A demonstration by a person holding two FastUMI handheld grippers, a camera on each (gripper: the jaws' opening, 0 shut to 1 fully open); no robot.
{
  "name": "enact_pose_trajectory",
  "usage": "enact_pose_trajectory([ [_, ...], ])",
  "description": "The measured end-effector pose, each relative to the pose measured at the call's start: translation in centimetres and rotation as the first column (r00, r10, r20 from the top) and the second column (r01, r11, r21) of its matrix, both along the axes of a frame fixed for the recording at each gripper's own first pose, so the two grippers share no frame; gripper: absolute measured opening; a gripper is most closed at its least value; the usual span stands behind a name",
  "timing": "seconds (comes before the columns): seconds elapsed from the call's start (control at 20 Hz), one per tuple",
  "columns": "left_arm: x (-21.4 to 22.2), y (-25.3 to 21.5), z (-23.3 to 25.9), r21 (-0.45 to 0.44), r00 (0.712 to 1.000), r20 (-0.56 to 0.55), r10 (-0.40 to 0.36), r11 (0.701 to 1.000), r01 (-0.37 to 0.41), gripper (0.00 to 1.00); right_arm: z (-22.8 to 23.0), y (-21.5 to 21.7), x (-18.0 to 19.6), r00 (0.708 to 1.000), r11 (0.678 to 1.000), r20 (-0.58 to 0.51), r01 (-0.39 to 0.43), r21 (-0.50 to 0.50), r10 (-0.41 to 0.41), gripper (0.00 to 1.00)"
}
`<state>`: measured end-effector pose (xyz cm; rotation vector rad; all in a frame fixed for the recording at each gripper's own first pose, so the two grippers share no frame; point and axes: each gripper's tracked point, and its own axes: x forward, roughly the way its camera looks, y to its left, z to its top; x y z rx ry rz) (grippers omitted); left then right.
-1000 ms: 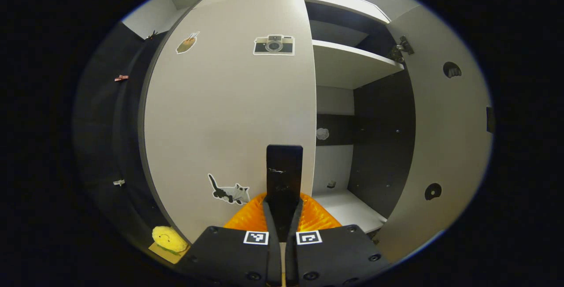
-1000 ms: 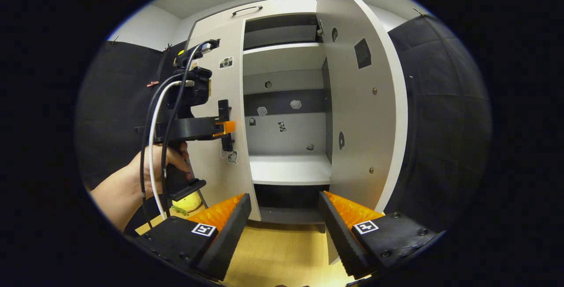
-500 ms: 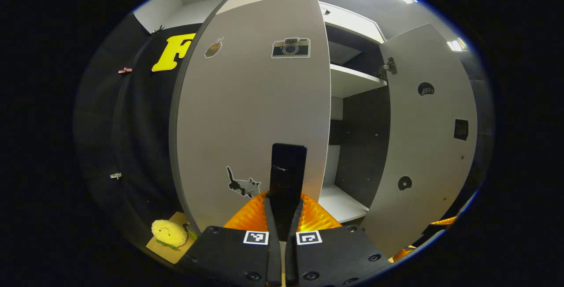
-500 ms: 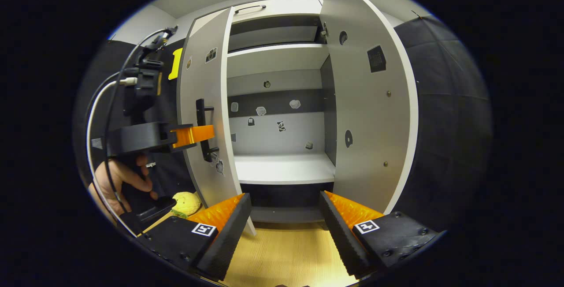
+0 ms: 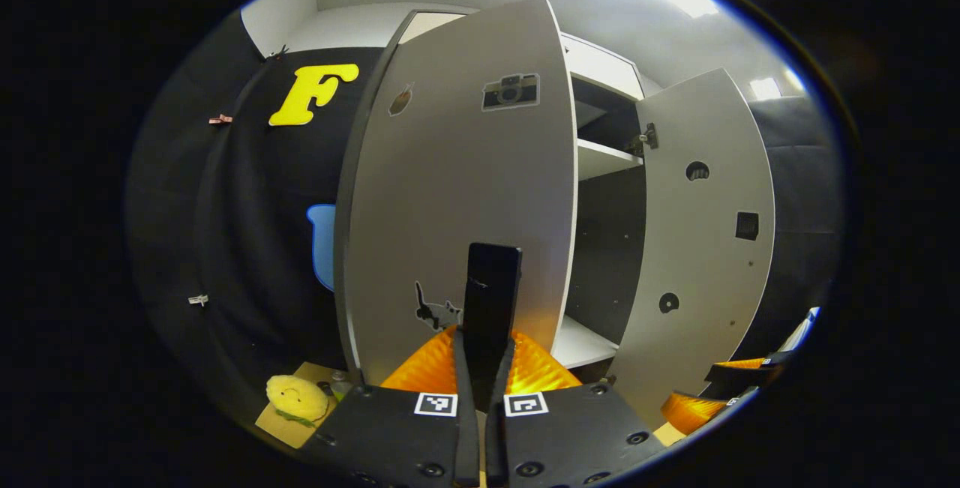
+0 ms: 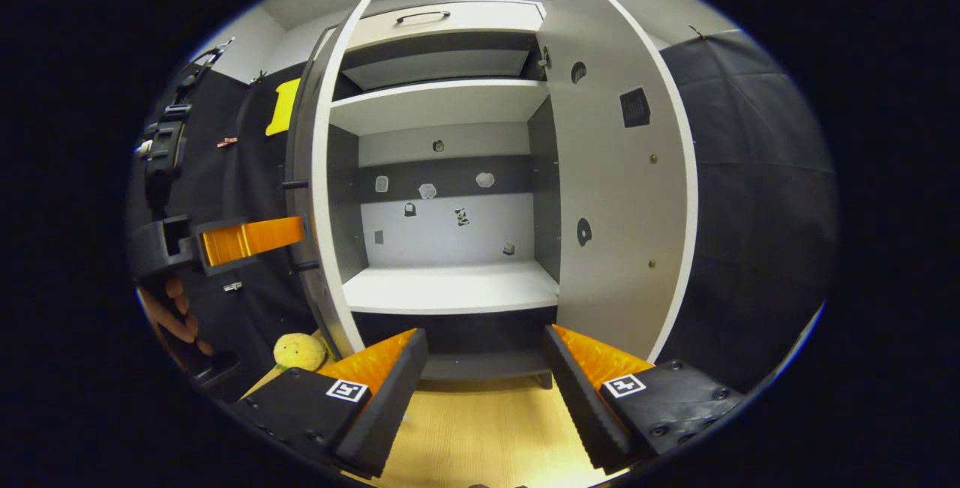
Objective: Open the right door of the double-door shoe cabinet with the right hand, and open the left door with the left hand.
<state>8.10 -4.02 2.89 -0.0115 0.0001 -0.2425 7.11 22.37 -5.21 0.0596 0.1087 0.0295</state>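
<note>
At the front of the left gripper view, the left gripper (image 5: 484, 357) is clamped on the dark upright handle (image 5: 490, 308) of the left door (image 5: 457, 203), both fingers pressed against its sides. That door stands swung out from the shoe cabinet (image 6: 450, 289), with a camera sticker (image 5: 511, 91) near its top and a cat sticker (image 5: 436, 312) just beside the handle. Past its free edge, the dark inside of the cabinet and a white shelf (image 5: 604, 158) show, and beyond them the right door (image 5: 705, 248) stands open with its inner face turned this way. A yellow plush toy (image 5: 296, 398) lies on the floor near the bottom of the left door. From the right gripper view, the right gripper (image 6: 484, 368) hangs released, its fingers spread wide apart with nothing between them, above the wooden floor (image 6: 480, 435) in front of the cabinet. Both doors are open there: the left door (image 6: 319, 196) is seen nearly edge-on, with the left gripper (image 6: 251, 238) reaching to it from the outer side and a hand (image 6: 169, 312) below holding that gripper, while the right door (image 6: 622, 188) stands wide. Small stickers dot the cabinet's back wall (image 6: 442, 226).
</note>
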Motion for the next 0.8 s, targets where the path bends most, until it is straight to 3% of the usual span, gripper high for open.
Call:
enact_pose_trajectory([
  [0.35, -2.1, 3.7, 0.2, 0.033, 0.999, 0.013, 0.034, 0.999, -0.034, 0.08, -0.5, -1.0, 0.3, 0.999, 0.999, -0.013, 0.046, -0.002, -0.046, 0.98],
  [0.8, -3.7, 10.4, 0.8, 0.045, 0.991, 0.02, 0.133, 0.99, -0.133, 0.07, -0.5, -1.6, -0.1, 0.998, 0.998, -0.02, 0.056, -0.021, -0.056, 0.98],
])
